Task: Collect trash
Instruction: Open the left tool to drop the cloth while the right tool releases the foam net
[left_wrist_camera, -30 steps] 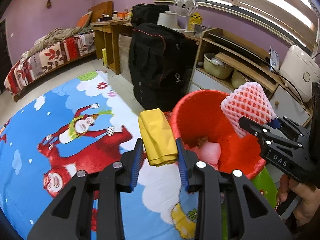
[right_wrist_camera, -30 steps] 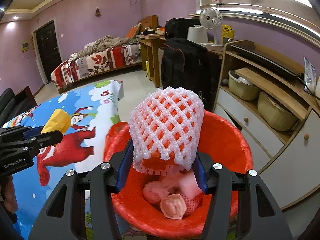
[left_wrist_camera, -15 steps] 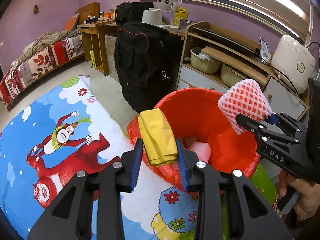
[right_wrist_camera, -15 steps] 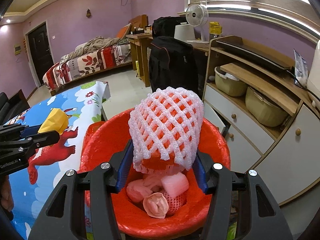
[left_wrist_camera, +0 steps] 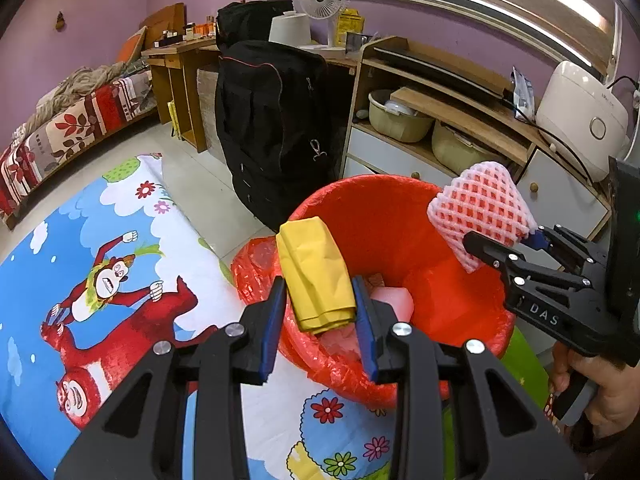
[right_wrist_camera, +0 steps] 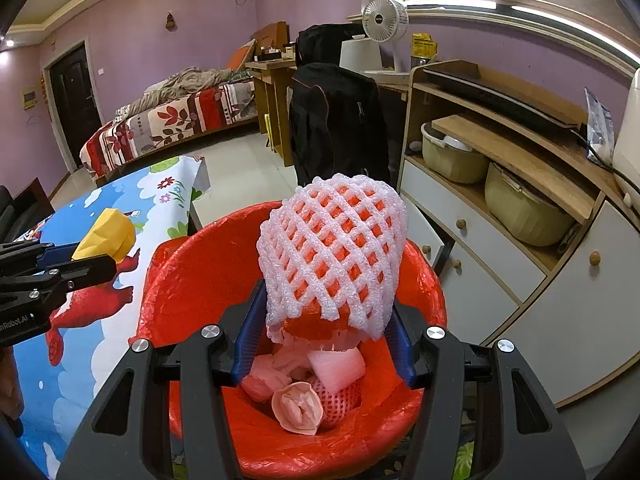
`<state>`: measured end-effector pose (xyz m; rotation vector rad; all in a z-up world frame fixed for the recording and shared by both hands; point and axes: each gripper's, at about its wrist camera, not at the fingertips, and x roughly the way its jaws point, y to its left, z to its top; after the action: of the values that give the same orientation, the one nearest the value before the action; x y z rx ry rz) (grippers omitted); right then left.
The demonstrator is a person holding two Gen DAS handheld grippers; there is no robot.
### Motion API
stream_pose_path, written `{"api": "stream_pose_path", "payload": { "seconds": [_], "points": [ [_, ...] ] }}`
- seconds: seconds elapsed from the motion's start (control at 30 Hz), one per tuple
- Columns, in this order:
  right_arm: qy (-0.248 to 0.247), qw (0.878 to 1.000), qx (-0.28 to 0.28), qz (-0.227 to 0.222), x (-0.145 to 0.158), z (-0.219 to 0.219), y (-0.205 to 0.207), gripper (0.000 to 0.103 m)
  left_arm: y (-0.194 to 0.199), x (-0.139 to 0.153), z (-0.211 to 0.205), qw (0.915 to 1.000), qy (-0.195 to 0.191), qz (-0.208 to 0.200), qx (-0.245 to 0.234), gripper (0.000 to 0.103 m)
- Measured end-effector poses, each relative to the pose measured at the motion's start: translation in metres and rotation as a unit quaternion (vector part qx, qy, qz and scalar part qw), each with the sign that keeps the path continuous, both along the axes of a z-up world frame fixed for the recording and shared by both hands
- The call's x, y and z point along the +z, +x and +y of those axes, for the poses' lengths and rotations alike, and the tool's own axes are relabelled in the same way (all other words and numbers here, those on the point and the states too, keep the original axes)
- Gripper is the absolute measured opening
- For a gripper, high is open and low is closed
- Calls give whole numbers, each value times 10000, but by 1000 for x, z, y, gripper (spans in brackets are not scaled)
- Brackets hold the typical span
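Both pieces of trash were up over the bin, one in each hand. The left hand-held gripper (left_wrist_camera: pixel 320 300) was clamped on a folded yellow wrapper (left_wrist_camera: pixel 316 272), its blue pads squeezing the sides so the wad stood up clear of the jaws, right above the near rim of the red-lined trash bin (left_wrist_camera: pixel 400 216). The right hand-held gripper (right_wrist_camera: pixel 324 336) was clamped on a pink foam fruit net (right_wrist_camera: pixel 332 252), held over the bin's open mouth. That looked deliberate: carried there, a release would drop each piece straight in. Foam scraps (right_wrist_camera: pixel 336 368) and a crumpled pink tissue (right_wrist_camera: pixel 297 406) already lay at the bottom. The bin stood at the edge of the cartoon-print counter (left_wrist_camera: pixel 100 240), beside the black suitcase (left_wrist_camera: pixel 272 120).
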<state>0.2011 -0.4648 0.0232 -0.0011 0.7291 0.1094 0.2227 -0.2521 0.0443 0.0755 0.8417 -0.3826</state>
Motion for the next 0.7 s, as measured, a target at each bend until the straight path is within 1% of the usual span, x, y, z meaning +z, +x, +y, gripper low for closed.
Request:
{"api": "stream_pose_path", "payload": {
  "seconds": [0.37, 0.6, 0.7],
  "points": [
    [63, 9998, 38, 166, -8, 0, 8, 53, 8, -6, -8, 9998, -66, 115, -134, 33],
    [65, 9998, 50, 182, -9, 0, 9, 54, 7, -5, -14, 9996, -122, 92, -234, 34],
    [64, 9998, 46, 162, -10, 0, 9, 57, 8, -5, -14, 9996, -128, 87, -235, 36]
  ]
}}
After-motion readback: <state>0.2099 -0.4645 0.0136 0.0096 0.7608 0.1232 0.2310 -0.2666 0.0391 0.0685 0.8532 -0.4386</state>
